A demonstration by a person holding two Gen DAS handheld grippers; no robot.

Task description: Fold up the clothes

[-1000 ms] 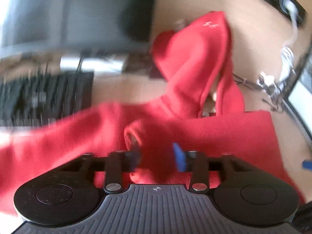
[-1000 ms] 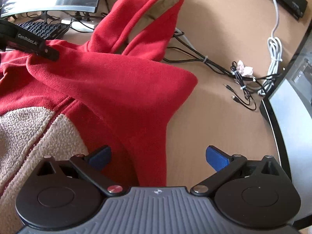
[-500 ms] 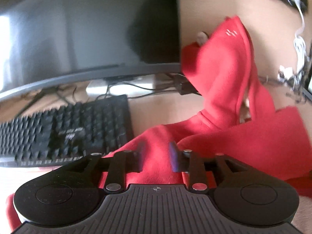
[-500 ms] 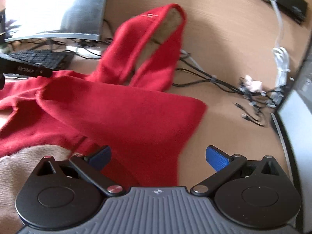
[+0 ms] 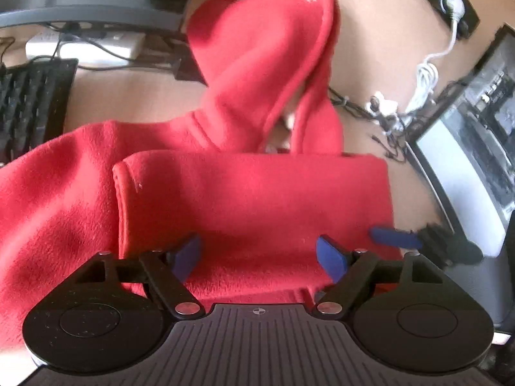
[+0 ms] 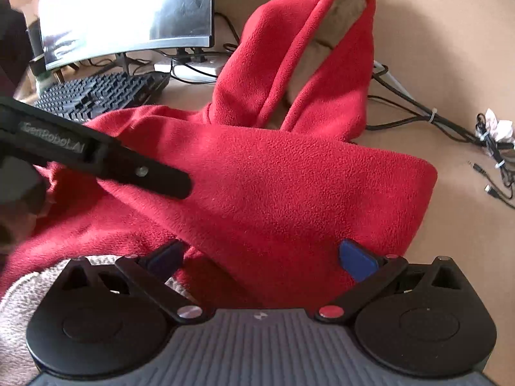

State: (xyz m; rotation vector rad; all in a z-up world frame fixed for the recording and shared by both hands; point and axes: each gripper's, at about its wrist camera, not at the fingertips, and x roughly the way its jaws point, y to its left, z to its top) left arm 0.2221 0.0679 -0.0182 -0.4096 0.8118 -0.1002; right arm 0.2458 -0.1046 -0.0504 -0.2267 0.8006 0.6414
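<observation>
A red fleece hoodie (image 5: 257, 199) with a beige lining lies on the wooden desk (image 5: 128, 96), its hood (image 5: 273, 48) pointing away. A sleeve (image 6: 289, 193) is folded across the body. My left gripper (image 5: 259, 254) is open and empty just above the folded sleeve, its cuff (image 5: 120, 193) at left. My right gripper (image 6: 262, 259) is open and empty over the hoodie's right side. The left gripper's black finger (image 6: 112, 164) shows in the right wrist view. The right gripper's blue fingertip (image 5: 394, 237) shows in the left wrist view.
A black keyboard (image 6: 96, 93) and a curved monitor (image 6: 128, 13) stand at the far left. Tangled cables (image 6: 492, 148) lie right of the hoodie. A second screen (image 5: 466, 160) stands at the right edge, with a white cable (image 5: 425, 74) and a power strip (image 5: 450, 0) behind.
My left gripper has let go of the sleeve, which now lies folded across the body, and its jaws have opened. The right gripper stayed open and moved in over the hoodie.
</observation>
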